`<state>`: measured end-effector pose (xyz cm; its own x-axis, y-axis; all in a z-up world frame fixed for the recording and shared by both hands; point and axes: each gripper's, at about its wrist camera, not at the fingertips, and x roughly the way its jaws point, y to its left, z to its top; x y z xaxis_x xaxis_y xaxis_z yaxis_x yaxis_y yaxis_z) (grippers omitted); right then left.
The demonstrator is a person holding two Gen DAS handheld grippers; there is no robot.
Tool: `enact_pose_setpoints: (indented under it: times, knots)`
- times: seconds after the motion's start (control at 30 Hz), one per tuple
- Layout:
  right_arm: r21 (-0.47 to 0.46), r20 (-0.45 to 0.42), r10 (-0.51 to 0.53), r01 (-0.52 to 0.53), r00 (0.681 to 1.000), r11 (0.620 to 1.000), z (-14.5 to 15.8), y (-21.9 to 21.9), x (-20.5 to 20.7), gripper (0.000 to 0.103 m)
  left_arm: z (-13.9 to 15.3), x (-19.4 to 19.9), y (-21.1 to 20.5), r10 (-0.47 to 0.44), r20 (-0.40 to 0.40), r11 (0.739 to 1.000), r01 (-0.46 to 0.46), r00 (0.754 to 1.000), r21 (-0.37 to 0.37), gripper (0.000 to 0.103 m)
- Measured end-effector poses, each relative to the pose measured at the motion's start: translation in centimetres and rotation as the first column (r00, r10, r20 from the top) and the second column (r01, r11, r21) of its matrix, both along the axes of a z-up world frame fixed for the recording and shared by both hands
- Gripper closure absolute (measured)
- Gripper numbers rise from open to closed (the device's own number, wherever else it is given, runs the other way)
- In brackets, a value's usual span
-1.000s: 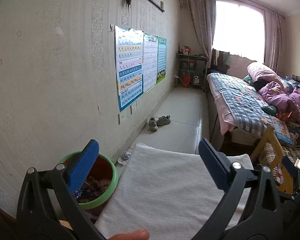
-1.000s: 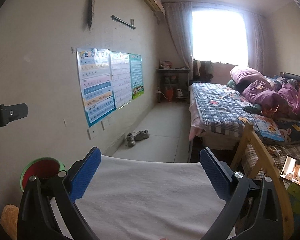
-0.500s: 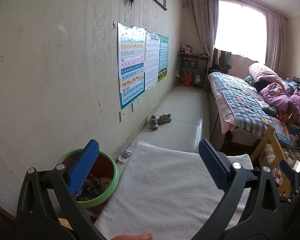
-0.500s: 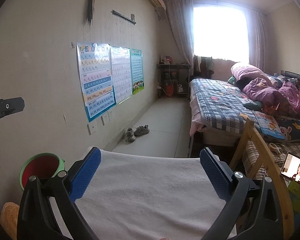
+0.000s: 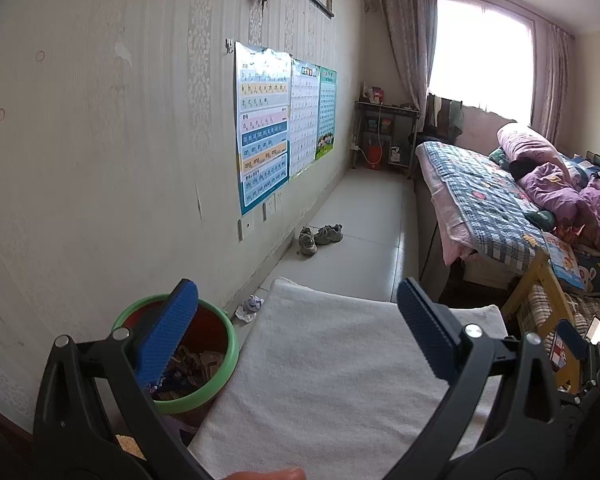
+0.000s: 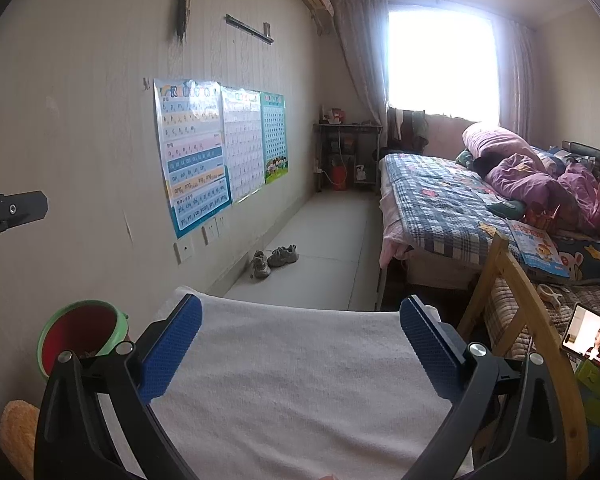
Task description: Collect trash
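- Our left gripper (image 5: 298, 330) is wide apart with nothing between the two blue pads, hanging over the white towel (image 5: 332, 380) that covers the surface in front of us.
- Same for our right gripper (image 6: 300, 338): spread wide, empty, above the same towel (image 6: 296, 380).
- The trash we can spot is one crumpled wrapper (image 5: 250, 307) on the floor at about 11 o'clock from the left gripper, tucked near the base of the wall, between the towel's far-left corner and the bin. It's a wad, so no clear long axis or pointing direction.
- One bin (image 5: 224, 360), green rim and red inside, sits at roughly 9 o'clock under the left pad, upright, mouth up, with a pile of scraps already in it. From the right wrist view the bin (image 6: 120, 326) is off at 9 o'clock too.
- Counted stuff: two shoes (image 5: 320, 236) by the wall at 12 o'clock, three posters (image 5: 284, 124) on the wall, one bed (image 5: 484, 204) at 2 o'clock.
- One phone (image 6: 590, 338) with a lit screen sits at 3 o'clock of the right gripper.
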<state>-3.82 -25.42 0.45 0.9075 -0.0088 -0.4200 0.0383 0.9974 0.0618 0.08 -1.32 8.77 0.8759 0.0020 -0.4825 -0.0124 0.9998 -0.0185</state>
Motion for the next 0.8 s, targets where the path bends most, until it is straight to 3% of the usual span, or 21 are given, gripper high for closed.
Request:
enact_pose_setpoints:
  times: [0.8]
  knots:
    - [-0.01, -0.045, 0.023, -0.023, 0.999, 1.0, -1.2, -0.6, 0.2, 0.007, -0.4, -0.1, 0.4, 0.007, -0.008, 1.0, -0.007, 1.0, -0.006, 0.006]
